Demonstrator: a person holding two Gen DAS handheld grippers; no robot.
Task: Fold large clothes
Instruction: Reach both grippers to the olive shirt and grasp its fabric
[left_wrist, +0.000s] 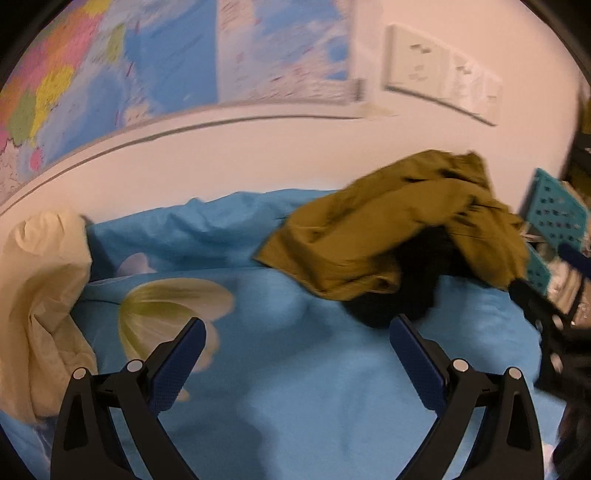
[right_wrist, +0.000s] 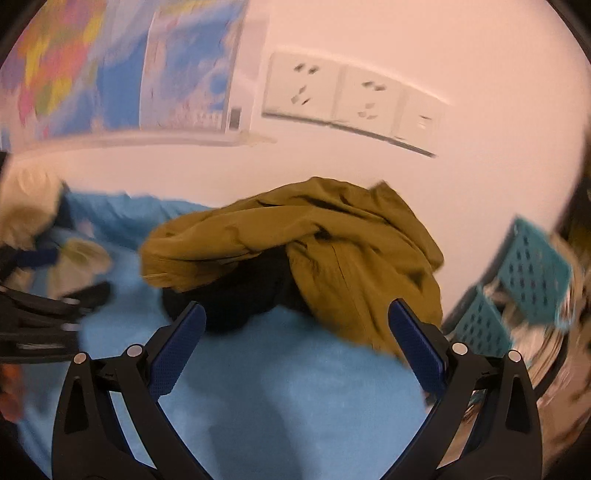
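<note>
Left wrist view: my left gripper has its fingers spread wide, nothing between them, hovering over the bed. The jacket is a crumpled olive heap ahead and to the right, its long axis running roughly left-right across the view, lower edge towards me. Black lining spills out underneath, nearest my right fingertip. It sits on a blue bedsheet with a pale flower print. A cream cloth is bunched at the left edge. A map hangs on the wall behind, a socket panel to its right, a teal basket at far right. My right gripper shows blurred at the right edge.

Right wrist view: my right gripper is also spread wide and empty. The jacket lies dead ahead near the wall, hood or collar end up-right, black lining open towards me, just beyond both fingertips. Blue bedsheet below. Socket panel, map, teal basket at right. My left gripper is blurred at the left edge; I cannot tell its spread here.
</note>
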